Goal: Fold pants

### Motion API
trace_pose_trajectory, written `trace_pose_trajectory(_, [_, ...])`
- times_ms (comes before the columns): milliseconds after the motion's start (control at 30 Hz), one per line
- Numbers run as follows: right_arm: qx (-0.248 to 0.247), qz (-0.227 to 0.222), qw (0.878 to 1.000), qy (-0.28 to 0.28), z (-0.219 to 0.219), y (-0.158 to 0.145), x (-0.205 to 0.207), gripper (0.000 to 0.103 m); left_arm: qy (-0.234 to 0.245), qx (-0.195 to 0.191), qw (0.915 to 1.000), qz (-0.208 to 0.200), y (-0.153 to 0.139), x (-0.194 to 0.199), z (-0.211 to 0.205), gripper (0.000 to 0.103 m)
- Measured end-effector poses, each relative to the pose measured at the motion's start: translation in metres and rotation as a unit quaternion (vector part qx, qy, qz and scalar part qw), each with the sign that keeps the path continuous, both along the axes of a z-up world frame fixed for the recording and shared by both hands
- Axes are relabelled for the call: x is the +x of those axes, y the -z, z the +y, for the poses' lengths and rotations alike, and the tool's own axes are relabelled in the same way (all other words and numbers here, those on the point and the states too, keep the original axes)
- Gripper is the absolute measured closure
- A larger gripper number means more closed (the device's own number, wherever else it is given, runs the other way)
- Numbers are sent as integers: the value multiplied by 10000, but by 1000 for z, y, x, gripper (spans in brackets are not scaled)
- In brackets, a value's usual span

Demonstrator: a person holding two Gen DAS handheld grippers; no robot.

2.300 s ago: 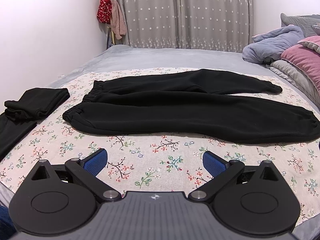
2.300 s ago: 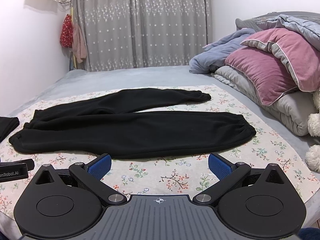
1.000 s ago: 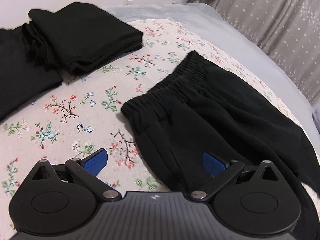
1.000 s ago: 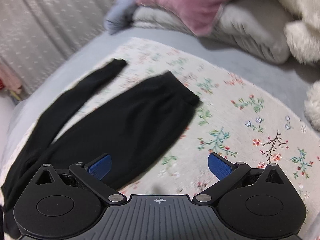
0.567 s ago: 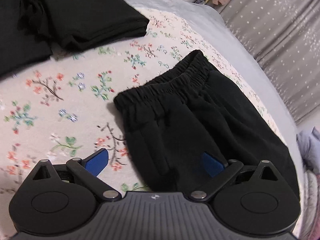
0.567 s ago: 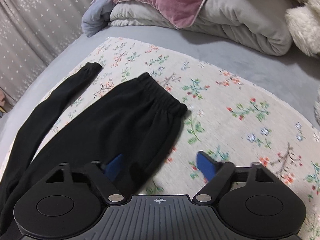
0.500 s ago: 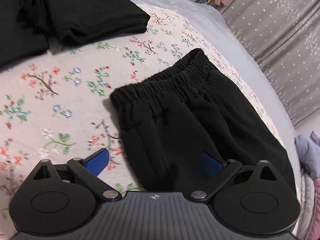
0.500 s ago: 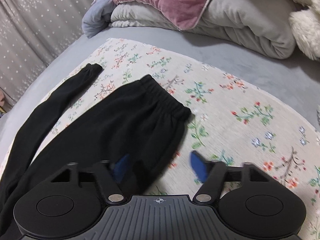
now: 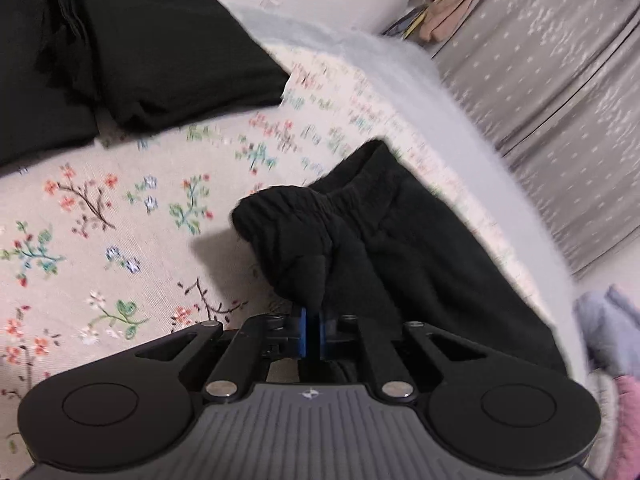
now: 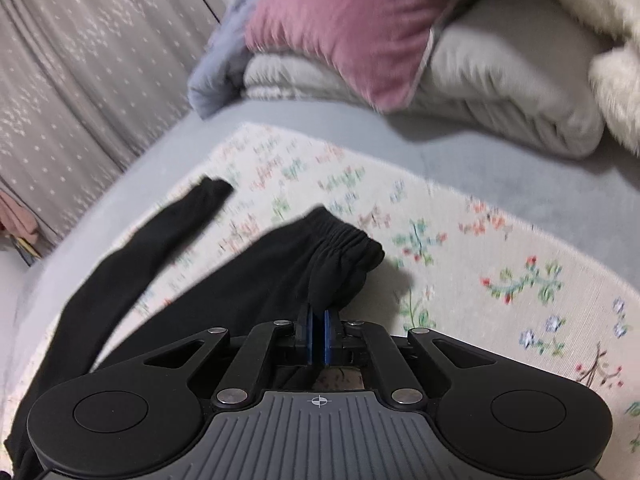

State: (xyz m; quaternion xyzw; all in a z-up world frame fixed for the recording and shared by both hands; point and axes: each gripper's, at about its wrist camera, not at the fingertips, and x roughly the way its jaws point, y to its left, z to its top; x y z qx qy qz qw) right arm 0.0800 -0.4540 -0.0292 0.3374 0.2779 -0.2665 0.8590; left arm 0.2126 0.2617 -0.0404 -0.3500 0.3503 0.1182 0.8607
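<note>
Black sweatpants (image 9: 400,248) lie on the floral bedspread (image 9: 100,220), left claw (image 9: 311,330) now pinching the waistband side, right claw (image 10: 318,334) the cuff, both just clamped, ready to lift and fold.

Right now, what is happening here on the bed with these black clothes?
A person is folding black pants on a floral cloth, with a gripper in each hand. The left gripper has just closed on the waistband corner, the right gripper on the cuff of the near leg. Both ends are pinched and slightly lifted; the fold is not yet made. Other folded black clothes lie beyond.
</note>
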Motion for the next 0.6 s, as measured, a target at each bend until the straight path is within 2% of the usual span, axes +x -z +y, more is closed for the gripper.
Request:
trace_pose_trajectory(200, [-562,-291,9978,-194,15,-37,-28,100,57,-140,9997,-185,-26,-35,20,87])
trace_pose_trajectory(333, [-644,-340,9969,-302,23,-53,-58,100,82,-183,9997,-122,-34,-60,30,87])
trace_pose_trajectory(467, [-614,-31,9965,-559,28,-48,-75,100,-48,-112,9999,-65,-34,-76,38,87])
trace_pose_trajectory(600, [-631,672,9907,-1000,31,-23,-62,100,-75,95,9997,216,-25,-78,36,87])
